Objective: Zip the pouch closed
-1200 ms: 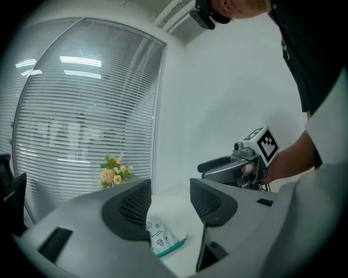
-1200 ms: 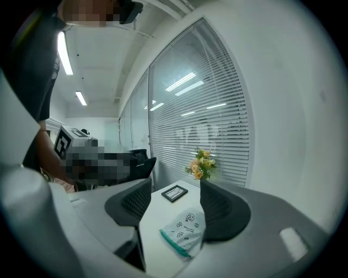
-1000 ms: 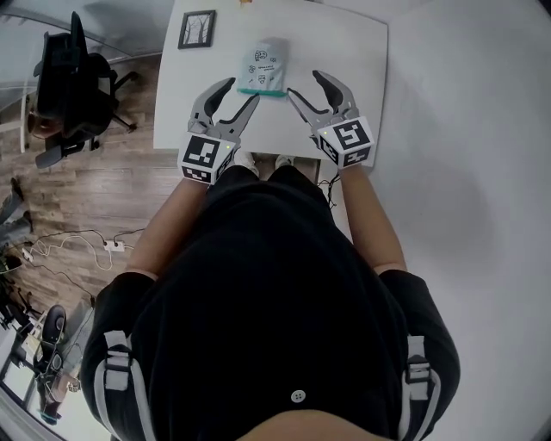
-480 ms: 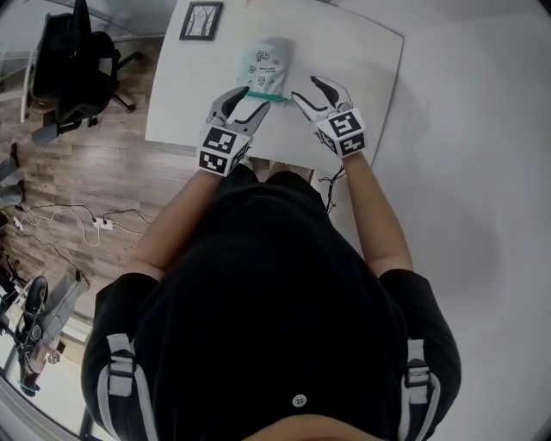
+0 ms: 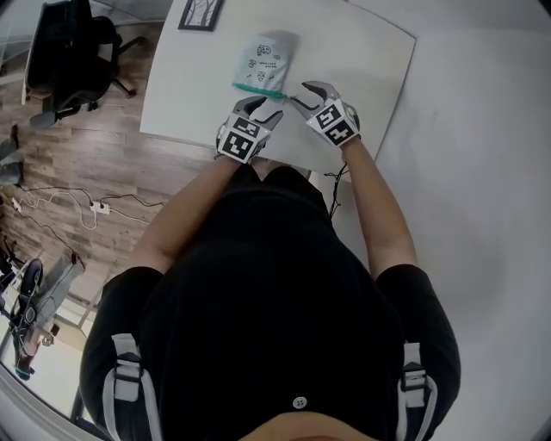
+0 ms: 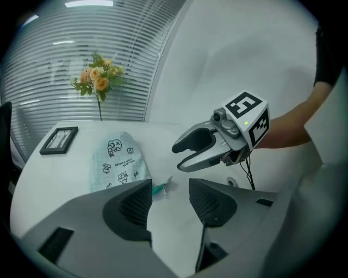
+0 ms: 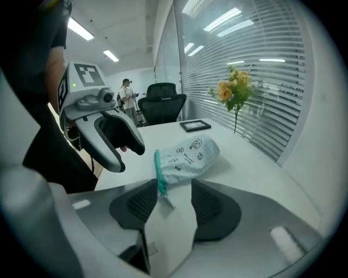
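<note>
Nearest, a black-clad torso fills the lower head view, with bare forearms reaching to the two grey plastic tongs. The left gripper is held with its ribbed dark pads well apart; in its own view only bare tabletop is seen between them. The jaws of the right gripper are closing, yet a wide gap is seen in its own view, where the small silver zip pull lies framed between the pads, untouched. Each tool is also shown in the other's camera: the right gripper with its checkered marker cube, the left one as a curved grey claw.

Just beyond the tips, the pale printed fabric pouch lies flat on the smooth white table, its rounded soft body pointing away and its green zip band facing the near edge. The band's stand-up profile is given only by the right gripper view.

Bare surface is left on both sides of the pouch, more on the right. Farther off, a black rectangular picture frame rests near the far left corner. Orange flowers before slatted blinds are shown only by the gripper views; the black office chair stands on wood flooring left of the table.
</note>
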Demonstrator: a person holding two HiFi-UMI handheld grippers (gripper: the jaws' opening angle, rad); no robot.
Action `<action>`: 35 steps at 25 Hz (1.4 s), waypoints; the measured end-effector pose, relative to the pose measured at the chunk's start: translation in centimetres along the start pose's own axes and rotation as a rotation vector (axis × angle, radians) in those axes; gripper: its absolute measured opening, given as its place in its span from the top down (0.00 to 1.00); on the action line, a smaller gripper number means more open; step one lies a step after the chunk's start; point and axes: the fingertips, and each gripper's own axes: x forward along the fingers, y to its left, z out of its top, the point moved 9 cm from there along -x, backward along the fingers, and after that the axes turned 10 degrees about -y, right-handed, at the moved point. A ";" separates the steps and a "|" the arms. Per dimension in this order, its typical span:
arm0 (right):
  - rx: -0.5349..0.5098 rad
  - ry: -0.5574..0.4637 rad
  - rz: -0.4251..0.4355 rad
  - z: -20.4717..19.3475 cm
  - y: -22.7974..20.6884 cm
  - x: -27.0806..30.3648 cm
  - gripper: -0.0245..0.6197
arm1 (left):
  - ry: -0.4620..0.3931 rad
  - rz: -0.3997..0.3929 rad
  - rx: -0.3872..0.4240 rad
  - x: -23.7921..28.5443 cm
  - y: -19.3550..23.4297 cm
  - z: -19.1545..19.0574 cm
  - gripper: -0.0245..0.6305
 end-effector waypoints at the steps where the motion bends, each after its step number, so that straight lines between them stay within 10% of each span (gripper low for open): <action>1: -0.013 0.021 0.014 -0.5 0.1 0.4 0.65 | 0.023 -0.002 0.002 0.5 -0.2 -0.4 0.63; 35: -0.291 0.229 0.141 -2.9 2.7 4.8 0.92 | 0.179 0.052 -0.143 4.6 0.4 -3.9 0.69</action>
